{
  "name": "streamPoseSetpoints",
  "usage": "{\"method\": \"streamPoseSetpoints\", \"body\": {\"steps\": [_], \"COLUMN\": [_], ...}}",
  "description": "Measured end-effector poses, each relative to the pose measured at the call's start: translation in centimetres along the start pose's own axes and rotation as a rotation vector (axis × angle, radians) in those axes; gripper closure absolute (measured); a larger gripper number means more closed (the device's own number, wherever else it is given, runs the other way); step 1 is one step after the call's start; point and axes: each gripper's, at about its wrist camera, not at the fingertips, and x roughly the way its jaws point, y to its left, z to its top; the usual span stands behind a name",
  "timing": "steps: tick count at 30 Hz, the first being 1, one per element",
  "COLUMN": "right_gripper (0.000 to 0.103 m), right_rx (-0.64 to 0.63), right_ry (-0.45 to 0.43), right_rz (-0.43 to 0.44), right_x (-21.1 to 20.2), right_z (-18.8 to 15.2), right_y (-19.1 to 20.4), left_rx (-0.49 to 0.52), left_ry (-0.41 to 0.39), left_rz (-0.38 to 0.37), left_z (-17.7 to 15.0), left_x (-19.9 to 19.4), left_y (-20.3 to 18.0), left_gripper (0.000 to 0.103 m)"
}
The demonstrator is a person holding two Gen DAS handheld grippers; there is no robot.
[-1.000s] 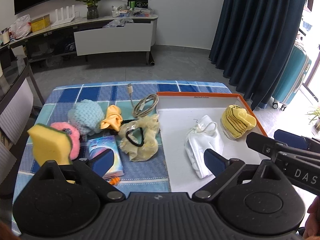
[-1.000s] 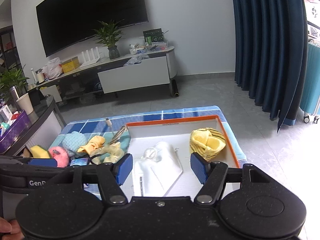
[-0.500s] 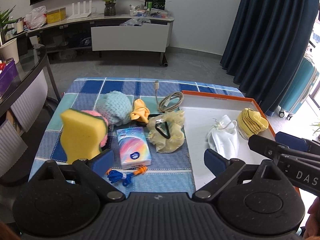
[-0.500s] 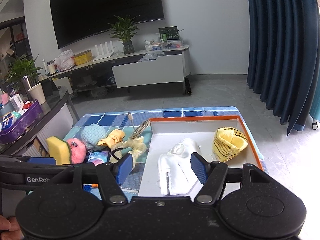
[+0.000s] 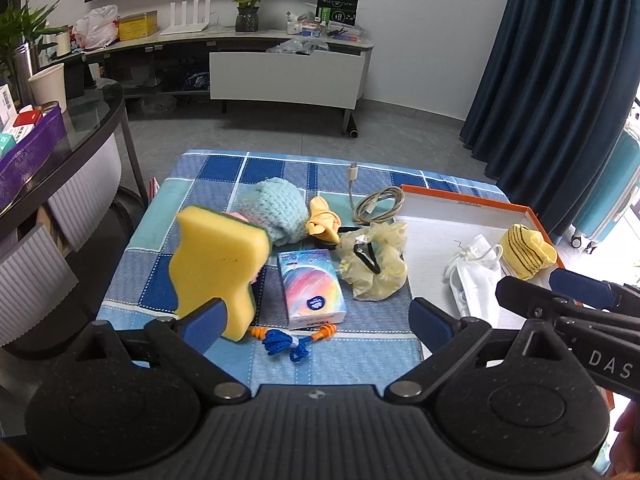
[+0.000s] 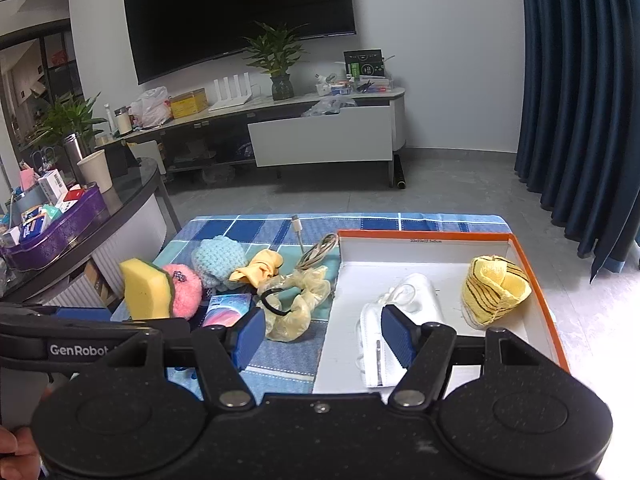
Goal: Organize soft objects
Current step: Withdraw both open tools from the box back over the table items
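An orange-rimmed white tray (image 5: 464,204) (image 6: 536,264) holds a white face mask (image 5: 476,276) (image 6: 400,304) and a yellow striped cloth (image 5: 526,250) (image 6: 494,290). On the blue checked cloth lie a yellow sponge (image 5: 218,260) (image 6: 144,294), a pink pompom (image 6: 184,290), a light blue knitted ball (image 5: 272,208) (image 6: 218,258), an orange cloth (image 5: 322,220) (image 6: 258,270) and a pale yellow scrunchie (image 5: 374,266) (image 6: 296,306). My left gripper (image 5: 318,320) is open, its left finger beside the sponge. My right gripper (image 6: 322,338) is open at the tray's near left edge.
A colourful tissue pack (image 5: 310,288), blue and orange corded earplugs (image 5: 294,342) and a coiled cable (image 5: 378,206) also lie on the cloth. A glass side table (image 6: 80,216) with a purple bin stands left. A TV cabinet (image 5: 280,76) and dark curtains (image 5: 560,80) are behind.
Both grippers have pulled back and up from the table, so the objects look farther off. The sponge has shifted rightward in the left wrist view. Both stay open.
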Motion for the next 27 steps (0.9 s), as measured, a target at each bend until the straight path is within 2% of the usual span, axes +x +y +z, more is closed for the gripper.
{"method": "streamPoseSetpoints", "body": {"steps": [16, 27], "right_gripper": [0.025, 0.025], "right_rx": [-0.041, -0.061], "right_ry": [0.009, 0.038], "right_rz": [0.040, 0.068], "right_x": [0.5, 1.7], "right_z": [0.1, -0.6], "right_y": [3.0, 4.5], "left_rx": [-0.039, -0.072], "left_ry": [-0.011, 0.013], "left_rz": [0.024, 0.031], "left_z": [-0.3, -1.4], "left_x": [-0.9, -0.3], "left_y": [2.6, 4.8], "left_gripper": [0.002, 0.002]}}
